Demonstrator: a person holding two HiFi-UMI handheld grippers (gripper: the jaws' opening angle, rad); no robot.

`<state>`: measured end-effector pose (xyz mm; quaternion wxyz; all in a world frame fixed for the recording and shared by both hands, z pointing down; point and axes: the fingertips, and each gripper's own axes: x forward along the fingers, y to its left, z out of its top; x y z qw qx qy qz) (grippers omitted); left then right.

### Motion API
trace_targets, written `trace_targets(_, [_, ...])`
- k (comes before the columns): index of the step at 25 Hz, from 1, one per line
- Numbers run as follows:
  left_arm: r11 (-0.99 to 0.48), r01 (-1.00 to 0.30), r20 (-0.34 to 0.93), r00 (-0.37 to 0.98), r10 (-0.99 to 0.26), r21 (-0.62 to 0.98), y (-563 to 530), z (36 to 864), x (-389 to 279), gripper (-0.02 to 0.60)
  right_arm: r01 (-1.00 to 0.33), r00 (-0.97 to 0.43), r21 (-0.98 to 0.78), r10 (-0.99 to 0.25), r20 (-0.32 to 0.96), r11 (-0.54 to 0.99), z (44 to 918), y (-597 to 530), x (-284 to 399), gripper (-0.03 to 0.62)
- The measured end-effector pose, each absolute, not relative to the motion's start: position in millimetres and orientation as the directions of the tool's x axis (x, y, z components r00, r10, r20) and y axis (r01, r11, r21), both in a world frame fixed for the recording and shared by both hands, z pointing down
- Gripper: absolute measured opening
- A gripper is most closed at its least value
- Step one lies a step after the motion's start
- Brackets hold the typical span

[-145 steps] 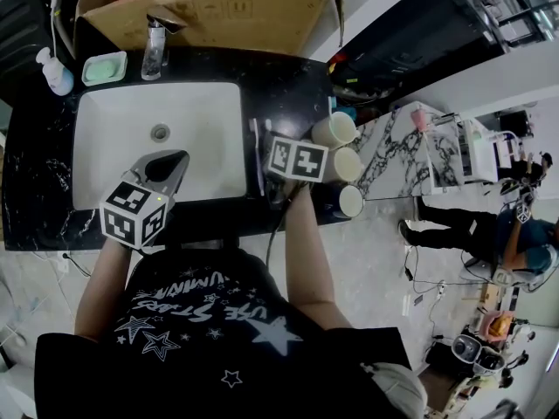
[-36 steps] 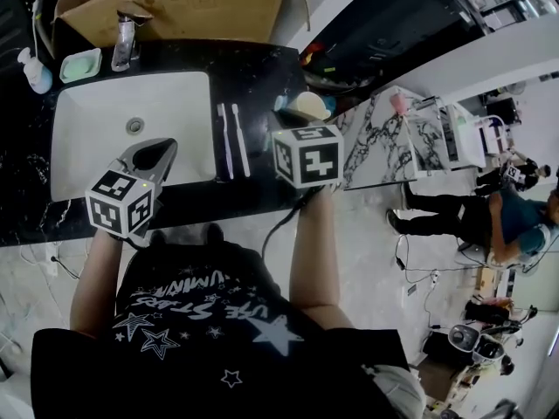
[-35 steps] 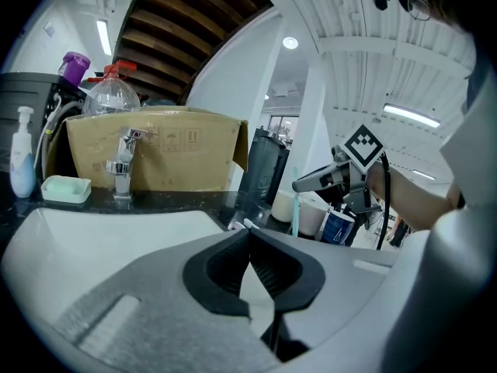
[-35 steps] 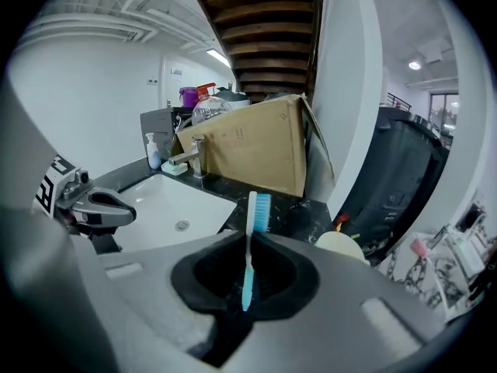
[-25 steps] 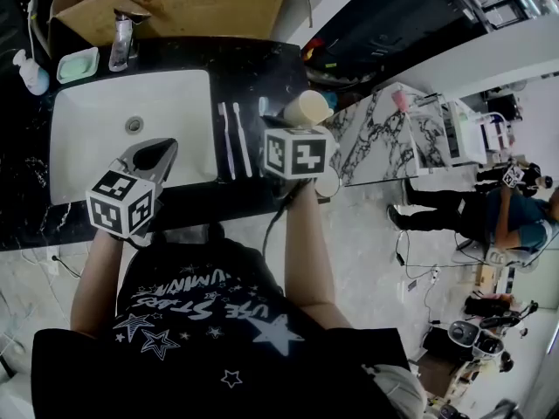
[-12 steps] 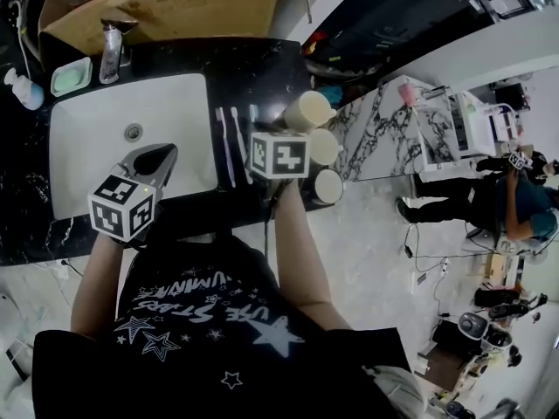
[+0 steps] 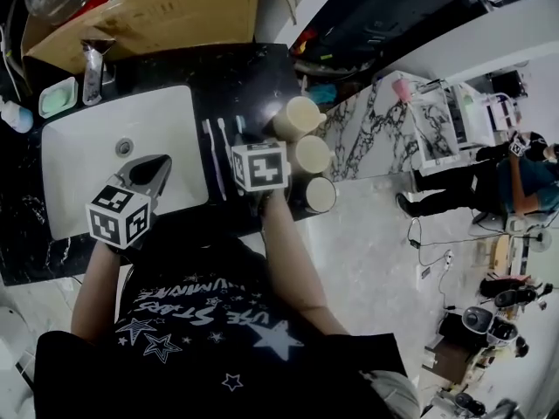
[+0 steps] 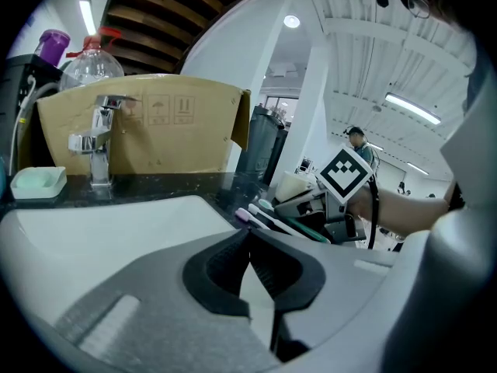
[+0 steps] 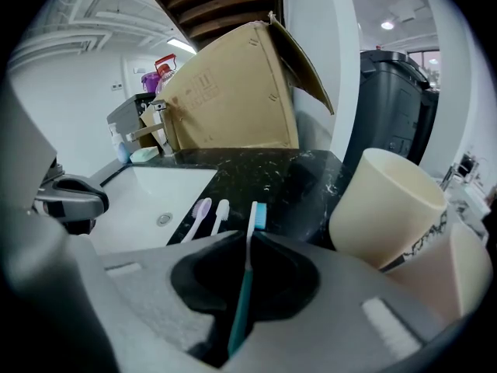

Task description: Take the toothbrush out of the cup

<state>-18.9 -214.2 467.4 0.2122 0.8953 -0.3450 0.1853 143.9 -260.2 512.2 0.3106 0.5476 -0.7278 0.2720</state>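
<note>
My right gripper [image 9: 250, 236] is shut on a teal toothbrush [image 9: 242, 301], whose blue head [image 9: 258, 214] points out low over the black counter [image 9: 287, 181]. Beside it lie a purple toothbrush [image 9: 199, 211] and a white toothbrush [image 9: 220, 210], both flat along the sink's edge. A cream cup [image 9: 384, 208] stands just right of the jaws. In the head view the right gripper's marker cube [image 7: 259, 166] hides its jaws, with three cups [image 7: 295, 117] in a row to its right. My left gripper [image 7: 162, 161] hangs over the sink's front, shut and empty [image 8: 250, 234].
The white sink [image 7: 87, 147] fills the counter's left, with a faucet [image 7: 92, 59], a green soap dish [image 7: 57, 97] and a cardboard box [image 7: 148, 16] behind it. A dark bin [image 9: 392, 107] stands past the counter's end. People stand far off at the right.
My right gripper has come down toward the counter with the teal toothbrush, ending beside the two lying brushes. The left gripper has drifted slightly lower over the sink.
</note>
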Motion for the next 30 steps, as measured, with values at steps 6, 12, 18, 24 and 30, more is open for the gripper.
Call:
trace_targets(6, [-0.646, -0.717, 0.476, 0.678, -0.560, 0.262, -213.1, 469.1, -27.8, 0.009, -0.958, -0.211, -0.034, -0.625, 0.752, 0.283, 512.3, -259.6, 142.3, 0.031])
trace_targets(12, [-0.668, -0.694, 0.450, 0.704, -0.550, 0.269, -206.5, 463.7, -40.1, 0.009, -0.968, -0.180, -0.013, -0.660, 0.729, 0.250, 504.0, -252.9, 142.4, 0.066])
trace_targets(18, [-0.724, -0.635, 0.423, 0.753, -0.503, 0.269, -194.6, 455.5, -60.3, 0.009, -0.991, -0.075, 0.033, -0.737, 0.672, 0.131, 476.2, -225.2, 146.1, 0.066])
trace_targets(24, [-0.793, -0.521, 0.379, 0.835, -0.399, 0.314, -174.7, 444.6, -70.3, 0.009, -0.995, 0.038, 0.095, -0.821, 0.569, 0.019, 442.3, -185.0, 141.2, 0.066])
trace_targets(30, [-0.833, -0.468, 0.368, 0.860, -0.353, 0.295, -166.1, 442.6, -75.8, 0.009, -0.995, 0.096, 0.051, -0.852, 0.515, -0.082, 434.7, -147.1, 126.6, 0.043])
